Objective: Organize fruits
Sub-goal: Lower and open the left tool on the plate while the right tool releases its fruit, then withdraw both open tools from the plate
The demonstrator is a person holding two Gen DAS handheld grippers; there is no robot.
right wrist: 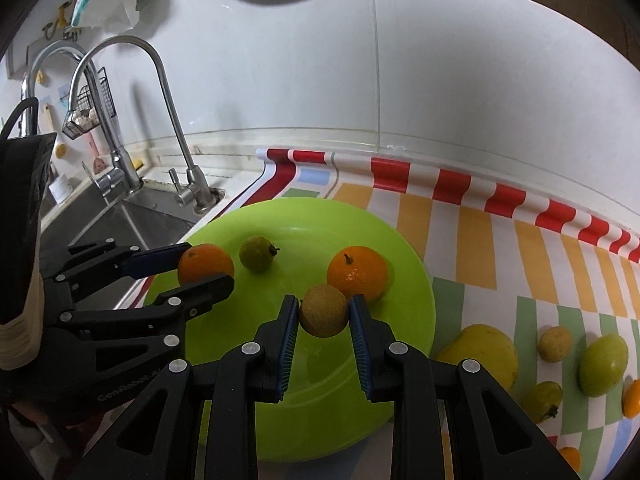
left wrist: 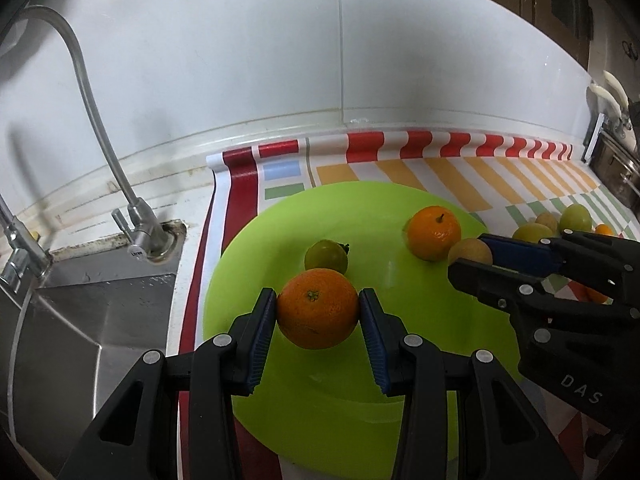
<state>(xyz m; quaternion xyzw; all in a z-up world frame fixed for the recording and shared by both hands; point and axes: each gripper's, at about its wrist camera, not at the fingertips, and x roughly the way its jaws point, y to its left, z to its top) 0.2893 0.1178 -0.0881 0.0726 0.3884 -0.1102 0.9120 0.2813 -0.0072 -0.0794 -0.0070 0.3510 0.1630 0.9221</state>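
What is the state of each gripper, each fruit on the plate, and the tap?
left gripper: shut on the large orange, over the green plate.
right gripper: shut on the small brown fruit.
stemmed orange: resting on plate, free.
green fruit: resting on plate, free.
tap: no water running.

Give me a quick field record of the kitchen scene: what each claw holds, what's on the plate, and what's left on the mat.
left claw: shut on orange, over plate
right claw: shut on small brown fruit, over plate
plate: green; holds small green fruit and stemmed orange
mat: several loose fruits right of plate
sink: left of plate
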